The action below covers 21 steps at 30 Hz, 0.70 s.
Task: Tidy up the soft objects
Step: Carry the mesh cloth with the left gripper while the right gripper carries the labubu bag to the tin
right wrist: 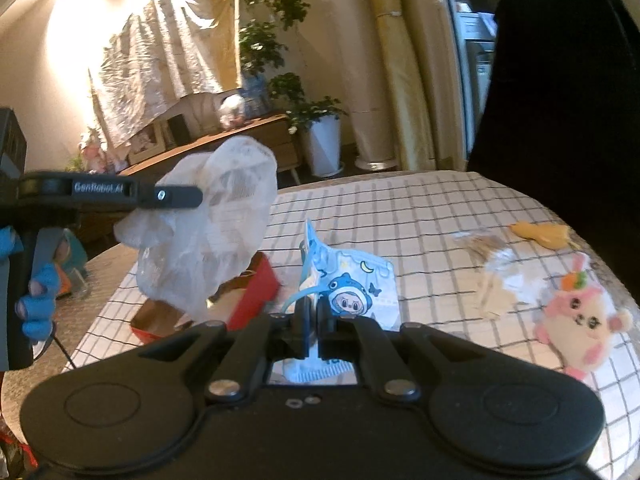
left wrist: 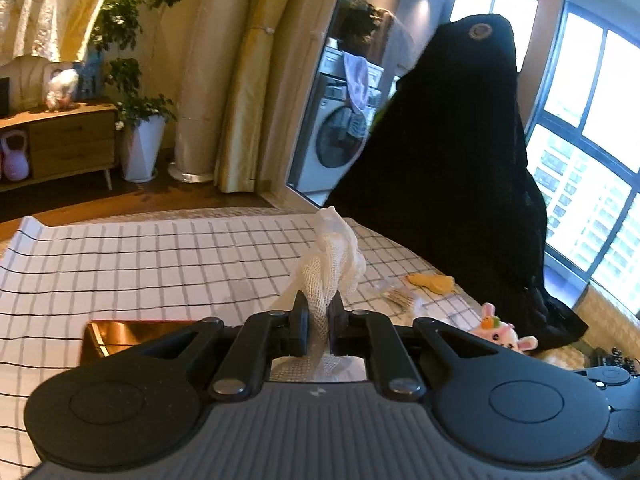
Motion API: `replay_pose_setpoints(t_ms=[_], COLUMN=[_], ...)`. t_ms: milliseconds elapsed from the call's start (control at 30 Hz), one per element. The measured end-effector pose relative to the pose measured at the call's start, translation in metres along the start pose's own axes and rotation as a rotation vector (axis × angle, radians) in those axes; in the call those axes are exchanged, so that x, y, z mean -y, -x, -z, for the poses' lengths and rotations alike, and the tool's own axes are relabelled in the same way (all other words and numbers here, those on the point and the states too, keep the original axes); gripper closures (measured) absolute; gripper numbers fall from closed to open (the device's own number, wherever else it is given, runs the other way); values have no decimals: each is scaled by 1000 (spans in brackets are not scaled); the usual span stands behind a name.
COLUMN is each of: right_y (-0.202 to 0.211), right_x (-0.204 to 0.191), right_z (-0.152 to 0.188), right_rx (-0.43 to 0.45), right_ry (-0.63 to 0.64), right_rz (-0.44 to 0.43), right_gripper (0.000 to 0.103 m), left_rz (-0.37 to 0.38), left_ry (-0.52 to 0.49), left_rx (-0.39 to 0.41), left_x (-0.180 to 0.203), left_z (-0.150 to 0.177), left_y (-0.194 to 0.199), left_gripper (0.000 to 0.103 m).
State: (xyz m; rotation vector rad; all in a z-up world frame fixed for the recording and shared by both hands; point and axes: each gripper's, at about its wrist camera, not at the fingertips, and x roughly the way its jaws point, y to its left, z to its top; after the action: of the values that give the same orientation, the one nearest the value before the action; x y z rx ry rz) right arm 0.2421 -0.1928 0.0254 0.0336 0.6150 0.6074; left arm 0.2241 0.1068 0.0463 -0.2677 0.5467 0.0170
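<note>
- The left gripper's [left wrist: 319, 316] fingers [left wrist: 299, 322] are clamped on a white mesh cloth [left wrist: 334, 258], which bunches up above them, held over the table [left wrist: 160, 248] with its checked cover.
- The right gripper's [right wrist: 313, 316] fingers [right wrist: 325, 312] are pinched together on a blue cartoon-print packet [right wrist: 352, 284], standing upright over the near middle of the table.
- A red box [right wrist: 252, 300] with a brown inside lies open at near left, under the cloth.
- A pink plush toy [right wrist: 580, 320] lies at near right; a yellow soft item [right wrist: 540, 234] lies farther back.
</note>
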Motion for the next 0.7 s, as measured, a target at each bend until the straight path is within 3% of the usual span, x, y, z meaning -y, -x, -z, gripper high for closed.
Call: replay_pose_setpoints(t_ms=[433, 700], right_y=[-51, -88], right_x=[-73, -103], right_z=[-20, -22], right_rx=[-42, -95], right_ry=[119, 170], right_rz=[-113, -125], right_gripper=[100, 100], left_rz=[-137, -216], left_ry=[42, 87], left_rx=[0, -40], left_x=[-61, -104], left_z=[2, 13], left_y=[3, -13], left_gripper=[94, 94])
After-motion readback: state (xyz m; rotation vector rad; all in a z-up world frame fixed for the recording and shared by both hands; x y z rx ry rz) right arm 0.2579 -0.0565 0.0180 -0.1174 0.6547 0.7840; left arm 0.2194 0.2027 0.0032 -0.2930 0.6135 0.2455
